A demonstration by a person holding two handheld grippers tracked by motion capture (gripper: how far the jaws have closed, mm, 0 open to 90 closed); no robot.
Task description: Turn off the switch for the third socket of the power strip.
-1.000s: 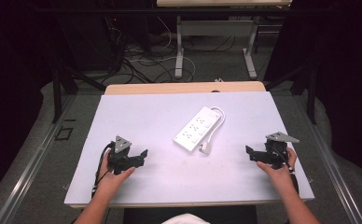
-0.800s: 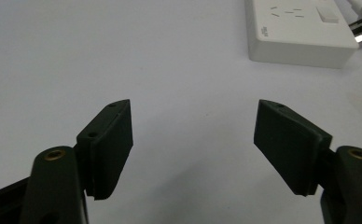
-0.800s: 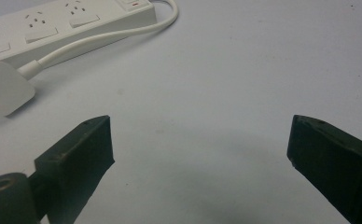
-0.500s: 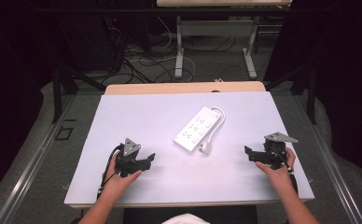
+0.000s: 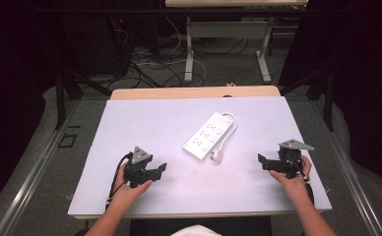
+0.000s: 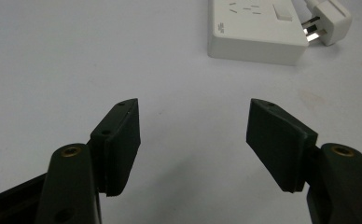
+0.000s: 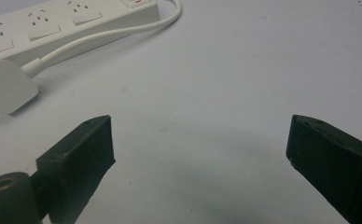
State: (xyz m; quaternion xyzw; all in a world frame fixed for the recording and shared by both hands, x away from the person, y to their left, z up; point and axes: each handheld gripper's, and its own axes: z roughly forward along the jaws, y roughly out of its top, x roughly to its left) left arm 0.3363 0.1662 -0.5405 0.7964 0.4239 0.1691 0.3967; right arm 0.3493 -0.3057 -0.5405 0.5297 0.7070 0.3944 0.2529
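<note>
Near edge, high view: person's left hand [image 5: 130,189] holds the black two-jaw left gripper [image 5: 158,169] at the near left of the pale grey matte table top [image 5: 144,123], jaws pointing right and slightly far. Left gripper [image 6: 193,135] jaws spread wide, nothing between them, just bare table. Person's right hand [image 5: 292,179] holds the black two-jaw right gripper [image 5: 262,161] at the near right, jaws pointing left toward table centre. Right gripper [image 7: 200,154] jaws also wide apart, empty, shadow on the table beneath. Grey three-cornered plate on top of each gripper.

Middle of table: white rectangular plastic power strip [image 5: 206,136] lying flat, diagonal, near-left end to far-right end, between the two grippers but apart from both. Its white cord [image 5: 232,127] loops round the far-right end and runs back along the right side to a white flat plug [image 5: 216,157] lying just beside the strip's near end. Plug prongs visible in left gripper view.

Far: light wooden table edge [image 5: 194,92], then grey floor with tangled black cables [image 5: 144,64] and white metal table legs [image 5: 189,49].
</note>
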